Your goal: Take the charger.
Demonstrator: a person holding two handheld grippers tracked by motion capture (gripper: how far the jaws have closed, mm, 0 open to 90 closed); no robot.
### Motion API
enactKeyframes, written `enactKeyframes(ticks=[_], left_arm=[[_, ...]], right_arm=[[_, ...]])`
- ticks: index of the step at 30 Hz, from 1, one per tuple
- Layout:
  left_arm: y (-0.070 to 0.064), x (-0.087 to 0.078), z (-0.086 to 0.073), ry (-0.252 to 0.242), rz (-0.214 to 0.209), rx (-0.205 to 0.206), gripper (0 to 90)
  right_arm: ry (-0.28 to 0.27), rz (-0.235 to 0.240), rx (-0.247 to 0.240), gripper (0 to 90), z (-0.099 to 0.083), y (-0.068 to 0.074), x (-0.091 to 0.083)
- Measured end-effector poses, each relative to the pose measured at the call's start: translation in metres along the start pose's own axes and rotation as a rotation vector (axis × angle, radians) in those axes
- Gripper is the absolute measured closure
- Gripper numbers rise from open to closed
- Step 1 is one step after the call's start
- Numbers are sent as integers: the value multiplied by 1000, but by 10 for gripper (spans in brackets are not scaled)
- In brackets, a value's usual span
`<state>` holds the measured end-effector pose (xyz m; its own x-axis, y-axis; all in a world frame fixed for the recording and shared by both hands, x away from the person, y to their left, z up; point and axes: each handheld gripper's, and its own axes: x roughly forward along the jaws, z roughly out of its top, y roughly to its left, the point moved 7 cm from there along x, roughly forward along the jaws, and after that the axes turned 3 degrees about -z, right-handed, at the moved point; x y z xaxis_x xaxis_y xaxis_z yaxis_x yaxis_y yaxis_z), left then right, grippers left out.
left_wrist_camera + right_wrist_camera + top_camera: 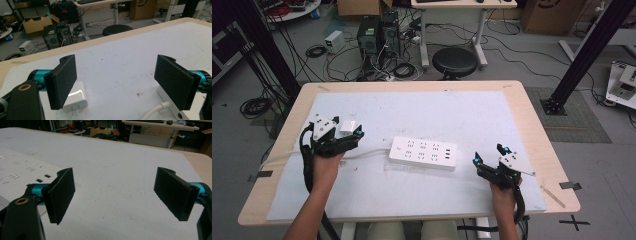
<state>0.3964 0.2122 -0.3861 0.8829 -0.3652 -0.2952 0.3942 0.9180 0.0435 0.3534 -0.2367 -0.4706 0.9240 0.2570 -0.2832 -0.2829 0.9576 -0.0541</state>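
Observation:
A white power strip (pixel 423 152) lies flat in the middle of the white mat, and its white cable (pixel 372 151) runs left towards the table's edge. A small white charger plug (pixel 350 127) lies on the mat at the left. My left gripper (pixel 347 131) stands open around it. In the left gripper view the charger (pixel 75 98) lies by the left jaw with its prongs towards the camera, and the gripper (pixel 115 80) is wide open. My right gripper (pixel 488 154) is open just right of the strip, with bare mat between its jaws (pixel 115 195). The strip (pixel 20 170) lies to its left.
The white mat (pixel 412 115) covers most of a light wooden table (pixel 532 115). Behind the table stand a black round stool (pixel 454 61), computer towers (pixel 377 35) and tangled floor cables. A black frame post (pixel 584 50) rises at the right.

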Motion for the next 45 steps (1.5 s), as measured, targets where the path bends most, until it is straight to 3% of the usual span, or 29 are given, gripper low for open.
enactKeyframes(ticks=[4, 7, 10, 11, 15, 19, 28, 32, 39, 45], left_arm=[[7, 8, 2, 27, 7, 0, 182], [17, 19, -2, 80, 21, 1, 182], [26, 30, -10, 137, 32, -33, 182], [31, 39, -16, 184, 34, -45, 182], [39, 49, -25, 226, 43, -91, 182], [51, 63, -42, 300, 81, -134, 182], [62, 78, -59, 371, 124, -134, 181], [60, 85, -69, 439, 123, -126, 182], [63, 88, -77, 471, 136, -140, 220], [63, 86, -79, 490, 138, -119, 267]], right_arm=[[0, 1, -6, 177, 0, 0, 0], [7, 0, -5, 177, 0, 0, 1], [6, -2, -7, 177, 0, 0, 1], [15, 0, 0, 177, 0, 1, 1], [23, -4, -13, 177, -1, 1, 2], [21, -4, -23, 177, 0, 1, 2], [21, -5, -20, 177, -1, 2, 2], [23, -4, -30, 177, -1, 2, 2], [17, -8, -27, 177, 0, 2, 2], [19, -7, -24, 177, -1, 2, 2]])
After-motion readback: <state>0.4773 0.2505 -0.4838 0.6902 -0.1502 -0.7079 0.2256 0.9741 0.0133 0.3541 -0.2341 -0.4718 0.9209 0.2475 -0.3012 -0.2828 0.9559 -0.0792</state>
